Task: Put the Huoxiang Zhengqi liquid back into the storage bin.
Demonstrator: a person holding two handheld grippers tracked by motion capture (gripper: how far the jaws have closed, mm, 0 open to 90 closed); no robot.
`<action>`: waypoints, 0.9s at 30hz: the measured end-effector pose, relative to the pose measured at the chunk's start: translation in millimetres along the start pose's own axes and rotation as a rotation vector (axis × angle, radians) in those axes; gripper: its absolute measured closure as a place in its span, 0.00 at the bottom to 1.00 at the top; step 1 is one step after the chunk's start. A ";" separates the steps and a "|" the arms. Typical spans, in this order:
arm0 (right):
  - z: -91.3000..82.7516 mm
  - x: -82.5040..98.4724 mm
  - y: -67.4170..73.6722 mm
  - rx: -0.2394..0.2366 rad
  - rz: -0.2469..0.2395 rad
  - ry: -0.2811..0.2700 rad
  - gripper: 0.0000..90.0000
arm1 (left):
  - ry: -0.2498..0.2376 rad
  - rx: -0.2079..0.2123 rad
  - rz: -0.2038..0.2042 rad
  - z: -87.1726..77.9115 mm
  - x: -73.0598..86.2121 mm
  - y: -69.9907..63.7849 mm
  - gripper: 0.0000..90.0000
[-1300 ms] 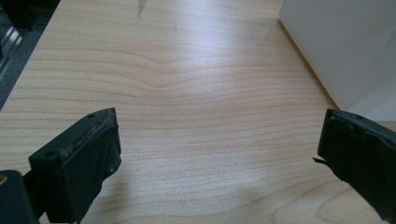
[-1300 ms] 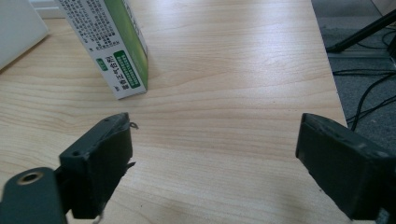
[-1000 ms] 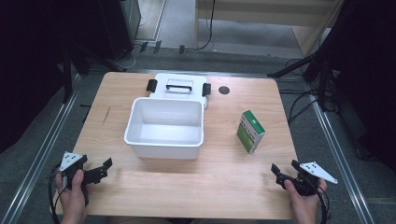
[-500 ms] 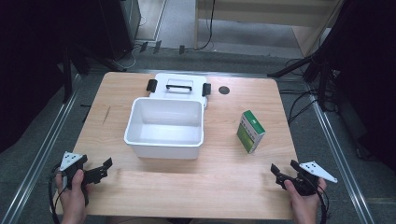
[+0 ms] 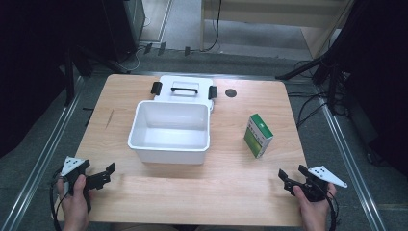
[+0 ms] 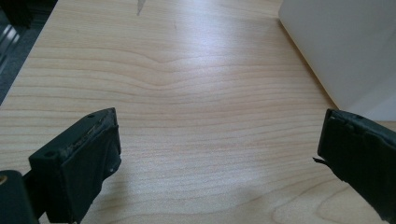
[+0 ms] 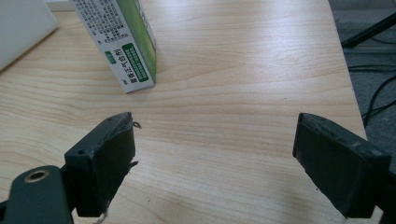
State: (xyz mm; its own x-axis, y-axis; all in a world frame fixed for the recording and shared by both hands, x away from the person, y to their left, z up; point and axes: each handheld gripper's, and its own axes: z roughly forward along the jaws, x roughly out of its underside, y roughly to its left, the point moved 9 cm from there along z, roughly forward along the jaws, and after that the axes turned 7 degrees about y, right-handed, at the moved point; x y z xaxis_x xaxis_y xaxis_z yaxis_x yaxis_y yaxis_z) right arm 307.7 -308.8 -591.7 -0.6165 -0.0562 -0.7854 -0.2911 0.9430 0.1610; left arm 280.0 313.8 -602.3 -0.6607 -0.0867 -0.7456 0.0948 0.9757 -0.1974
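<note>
A white open box (image 5: 169, 131) stands in the middle of the wooden table (image 5: 231, 192), its lid with a black handle (image 5: 184, 89) lying behind it. A green and white carton (image 5: 258, 135) stands upright to the right of the box. My left gripper (image 5: 103, 174) rests open at the near left corner, empty, with the box's wall (image 6: 345, 51) ahead to its right. At the near right corner my right gripper (image 5: 293, 174) is open and empty, the carton (image 7: 122, 42) standing a short way beyond its left jaw.
A small dark round hole (image 5: 231, 93) marks the table's far right part. Metal rails (image 5: 43, 154) run along both sides of the table, and cables (image 5: 308, 110) lie on the floor to the right. Dark stands are behind the table.
</note>
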 end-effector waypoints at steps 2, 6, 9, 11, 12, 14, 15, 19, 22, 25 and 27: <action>-0.4 -0.6 0.1 0.028 -0.003 -0.006 0.15 | -0.001 0.003 0.001 -0.7 0.3 0.2 0.00; -1.7 -1.3 3.9 -0.010 0.017 0.023 0.15 | -0.007 0.005 0.007 -1.8 0.6 -0.8 0.00; -4.7 -1.4 4.4 -0.005 -0.007 0.051 0.15 | -0.011 0.006 0.004 -2.5 0.8 -0.6 0.00; -8.1 -3.4 4.2 -0.005 -0.016 0.057 0.15 | -0.013 0.010 0.001 -2.8 0.7 -0.7 0.00; -10.0 -4.9 4.2 -0.003 -0.029 0.063 0.15 | -0.012 0.010 0.001 -2.7 0.7 -0.7 0.00; -12.6 -6.7 5.0 -0.001 -0.040 0.077 0.15 | -0.010 0.007 0.003 -2.5 0.9 -0.6 0.00; -13.9 -7.8 5.6 0.001 -0.051 0.088 0.15 | -0.010 0.006 0.005 -2.5 0.9 -0.7 0.00; -16.6 -12.6 8.6 0.010 -0.090 0.154 0.15 | -0.013 0.013 0.001 -2.9 0.8 -0.6 0.00; -16.2 -17.9 12.1 0.009 -0.117 0.213 0.15 | -0.012 0.011 0.004 -3.1 1.0 -0.5 0.00; -13.7 -20.7 16.6 0.013 -0.152 0.291 0.15 | -0.015 0.012 0.000 -2.9 0.7 -0.6 0.00; -11.5 -21.5 20.7 0.013 -0.175 0.342 0.15 | -0.015 0.012 0.000 -2.9 0.7 -0.6 0.00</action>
State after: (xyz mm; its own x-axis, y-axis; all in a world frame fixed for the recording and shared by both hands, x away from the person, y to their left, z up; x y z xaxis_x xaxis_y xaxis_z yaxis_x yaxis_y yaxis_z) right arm 306.5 -291.9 -564.7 -0.7673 -0.3208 -0.5552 -0.4056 0.9134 0.0329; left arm 277.2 313.7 -600.9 -0.6497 -0.0897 -0.7549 0.1039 0.9732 -0.2050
